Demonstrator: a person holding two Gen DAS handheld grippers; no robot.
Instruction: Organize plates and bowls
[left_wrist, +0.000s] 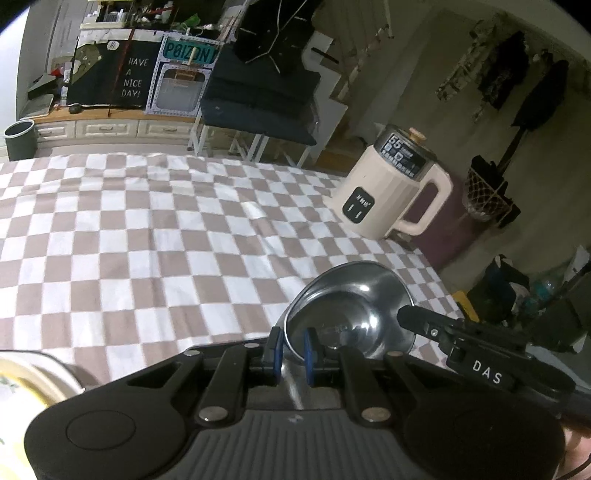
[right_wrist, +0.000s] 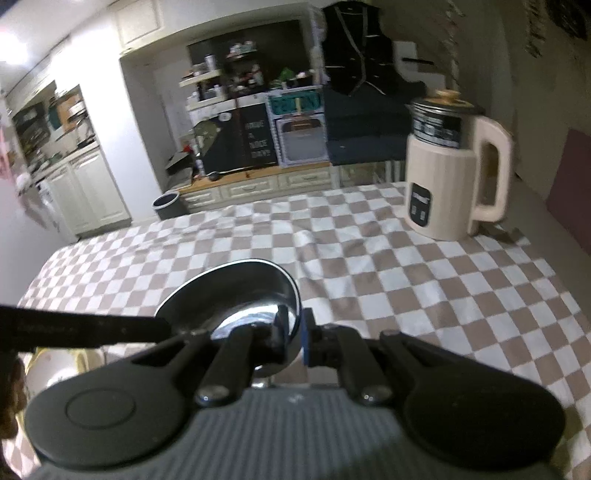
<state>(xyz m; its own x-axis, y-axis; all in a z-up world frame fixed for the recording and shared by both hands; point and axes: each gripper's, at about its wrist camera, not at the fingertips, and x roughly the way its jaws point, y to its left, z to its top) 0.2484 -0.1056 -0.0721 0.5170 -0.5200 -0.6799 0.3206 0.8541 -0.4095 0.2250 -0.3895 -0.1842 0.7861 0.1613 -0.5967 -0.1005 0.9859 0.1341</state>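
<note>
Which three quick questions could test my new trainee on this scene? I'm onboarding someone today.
1. True or false: only one hand-held gripper holds the steel bowl.
2. Where does the left hand-held gripper grip the bowl? A) its rim B) its base C) nowhere
3. Fill in: the cream kettle stands on the checked ____.

Key
1. False: the right hand-held gripper clamps the opposite side of the rim too.
2. A
3. tablecloth
</note>
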